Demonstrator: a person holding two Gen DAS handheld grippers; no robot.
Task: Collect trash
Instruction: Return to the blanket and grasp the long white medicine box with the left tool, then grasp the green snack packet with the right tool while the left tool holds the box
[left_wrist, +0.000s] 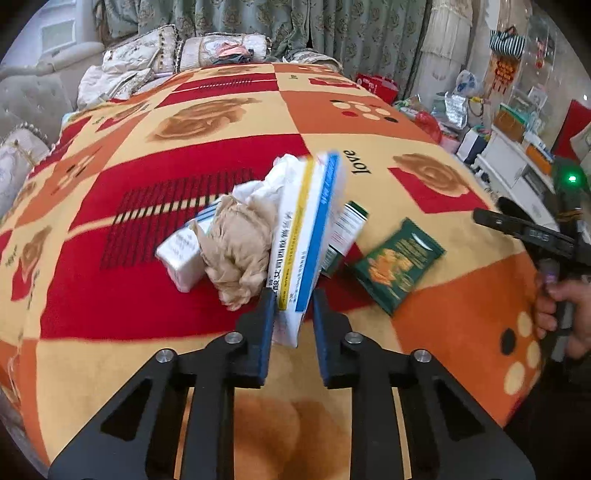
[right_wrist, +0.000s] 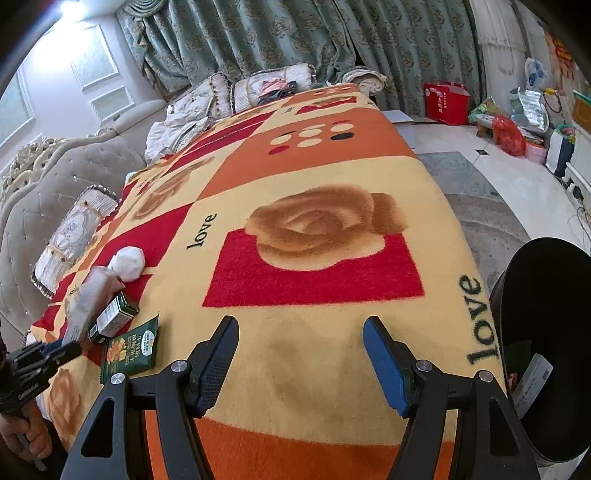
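Note:
My left gripper (left_wrist: 293, 299) is shut on a white box with blue and yellow stripes (left_wrist: 306, 236) and holds it tilted above the blanket. Behind it lie a crumpled brown paper (left_wrist: 240, 251), a white tissue wad (left_wrist: 266, 188), a small white box (left_wrist: 181, 254), a green-and-white box (left_wrist: 345, 232) and a green snack packet (left_wrist: 399, 266). My right gripper (right_wrist: 301, 362) is open and empty over the blanket. In the right wrist view the green packet (right_wrist: 131, 349), the green-and-white box (right_wrist: 114, 317) and the white wad (right_wrist: 127, 262) lie at left. A black bin (right_wrist: 546, 332) stands at right.
The bed is covered by a red, orange and yellow blanket (right_wrist: 314, 177). Pillows (right_wrist: 74, 236) and a padded headboard (right_wrist: 33, 206) lie along its left side. Bags and boxes (right_wrist: 509, 133) clutter the floor at right, by a white cabinet (left_wrist: 513, 162).

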